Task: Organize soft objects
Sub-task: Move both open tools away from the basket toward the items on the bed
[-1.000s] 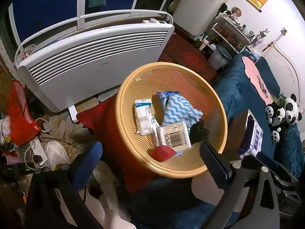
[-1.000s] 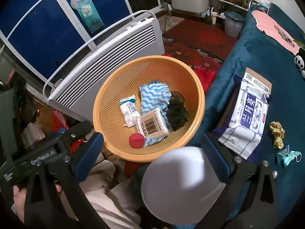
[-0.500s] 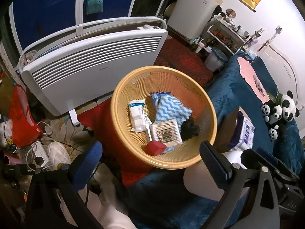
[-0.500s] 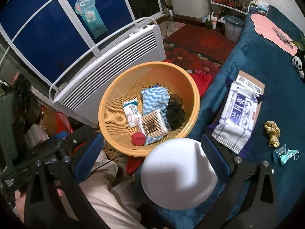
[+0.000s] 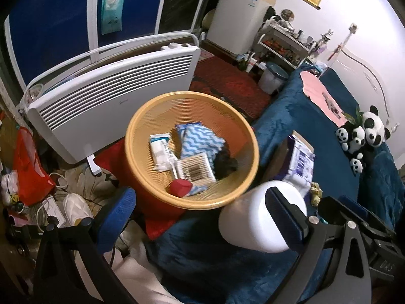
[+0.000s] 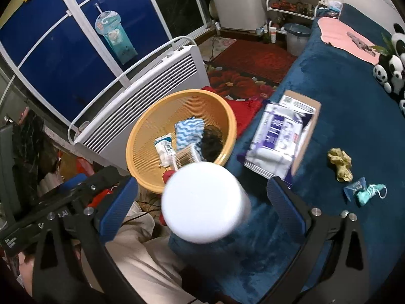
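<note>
A yellow mesh basket (image 5: 141,131) (image 6: 141,136) stands beside the blue bed and holds a blue wavy cloth (image 5: 200,141), a cotton swab box (image 5: 196,172), a white packet (image 5: 159,150), a red sponge (image 5: 179,187) and a dark soft item (image 5: 224,163). A white cylinder (image 6: 205,202) (image 5: 250,220) stands between the right gripper's (image 6: 200,202) open fingers, neither pad touching it. The left gripper (image 5: 200,210) is open and empty in front of the basket. A wipes pack (image 6: 278,136), a yellow scrunchie (image 6: 340,163) and a teal mask (image 6: 367,193) lie on the bed.
A white heater (image 5: 111,88) stands behind the basket. Toy pandas (image 5: 362,131) sit on the blue bed (image 6: 341,96). A red bag (image 5: 27,162), cables and a shoe (image 5: 76,207) lie on the floor at left. A pink mat (image 6: 344,38) lies on the far bed.
Both grippers have drawn back and to the right from the basket. The white cylinder now sits further left between the right fingers. Both stay open.
</note>
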The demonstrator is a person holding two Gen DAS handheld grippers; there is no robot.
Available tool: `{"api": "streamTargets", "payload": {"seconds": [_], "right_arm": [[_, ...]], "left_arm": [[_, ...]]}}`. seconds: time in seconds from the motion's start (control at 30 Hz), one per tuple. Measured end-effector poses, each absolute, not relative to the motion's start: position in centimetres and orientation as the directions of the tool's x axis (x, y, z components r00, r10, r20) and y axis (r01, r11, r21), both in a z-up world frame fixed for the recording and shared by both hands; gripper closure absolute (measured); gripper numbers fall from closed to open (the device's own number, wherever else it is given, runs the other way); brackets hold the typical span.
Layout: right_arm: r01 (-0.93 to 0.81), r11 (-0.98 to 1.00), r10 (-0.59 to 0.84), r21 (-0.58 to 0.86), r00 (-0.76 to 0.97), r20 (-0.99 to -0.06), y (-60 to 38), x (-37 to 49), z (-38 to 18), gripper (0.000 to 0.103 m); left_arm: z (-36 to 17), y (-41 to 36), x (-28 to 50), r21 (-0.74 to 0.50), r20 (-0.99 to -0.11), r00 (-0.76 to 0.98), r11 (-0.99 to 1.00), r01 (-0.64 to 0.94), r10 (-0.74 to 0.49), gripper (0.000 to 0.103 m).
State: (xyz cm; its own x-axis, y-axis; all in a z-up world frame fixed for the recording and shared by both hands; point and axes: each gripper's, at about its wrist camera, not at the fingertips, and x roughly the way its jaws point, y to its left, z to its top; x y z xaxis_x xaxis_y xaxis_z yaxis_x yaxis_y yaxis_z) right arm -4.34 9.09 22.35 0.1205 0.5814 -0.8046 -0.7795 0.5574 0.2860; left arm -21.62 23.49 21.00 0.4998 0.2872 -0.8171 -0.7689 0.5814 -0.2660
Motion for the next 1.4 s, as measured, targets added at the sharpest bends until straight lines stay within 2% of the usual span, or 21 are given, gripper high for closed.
{"api": "streamTargets", "payload": {"seconds": [0.77,1.4], "right_arm": [[-0.689,0.644,0.599,0.331,0.185,-0.779,-1.1,-0.6,21.9,0.000],[-0.577,0.734,0.574,0.358,0.245,-0.781,-9.8,2.4,20.1,0.000]], "left_arm": [[22.6,13.9,-16.2,-0.194,-0.810,0.523,0.721,-0.665,0.265,0.001],[21.5,6.5,-11.4,-0.153,-0.829,0.523,0.818,-0.554,0.200,0.001]]}}
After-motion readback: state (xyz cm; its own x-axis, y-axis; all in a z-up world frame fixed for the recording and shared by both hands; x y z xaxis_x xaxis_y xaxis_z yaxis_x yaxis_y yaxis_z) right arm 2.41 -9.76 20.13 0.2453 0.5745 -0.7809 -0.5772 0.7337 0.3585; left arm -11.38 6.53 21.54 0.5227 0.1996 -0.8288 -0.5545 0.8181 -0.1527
